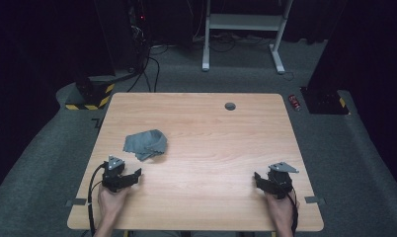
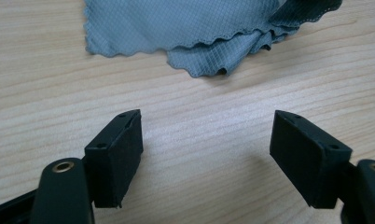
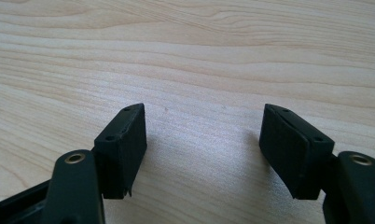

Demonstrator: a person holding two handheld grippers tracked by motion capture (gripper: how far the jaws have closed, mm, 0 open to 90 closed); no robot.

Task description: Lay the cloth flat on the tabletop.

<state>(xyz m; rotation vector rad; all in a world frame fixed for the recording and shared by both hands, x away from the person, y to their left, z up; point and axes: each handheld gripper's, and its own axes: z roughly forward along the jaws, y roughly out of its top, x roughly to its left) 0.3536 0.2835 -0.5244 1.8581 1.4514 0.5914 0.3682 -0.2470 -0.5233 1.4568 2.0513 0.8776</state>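
Observation:
A crumpled grey cloth (image 1: 146, 143) with a scalloped hem lies on the left half of the wooden table (image 1: 211, 133). My left gripper (image 1: 129, 174) rests near the front left, just below the cloth, and stands open. In the left gripper view the cloth (image 2: 199, 28) lies a short way beyond the gripper (image 2: 206, 140), nothing between the jaws. My right gripper (image 1: 262, 180) sits near the front right, also open. In the right gripper view the gripper (image 3: 203, 135) has only bare wood between its jaws.
A small round grommet hole (image 1: 230, 106) sits near the table's far edge. Beyond the table stand a white desk frame (image 1: 243, 29), black equipment with cables (image 1: 137, 44) and a red can (image 1: 294, 102) on the grey floor.

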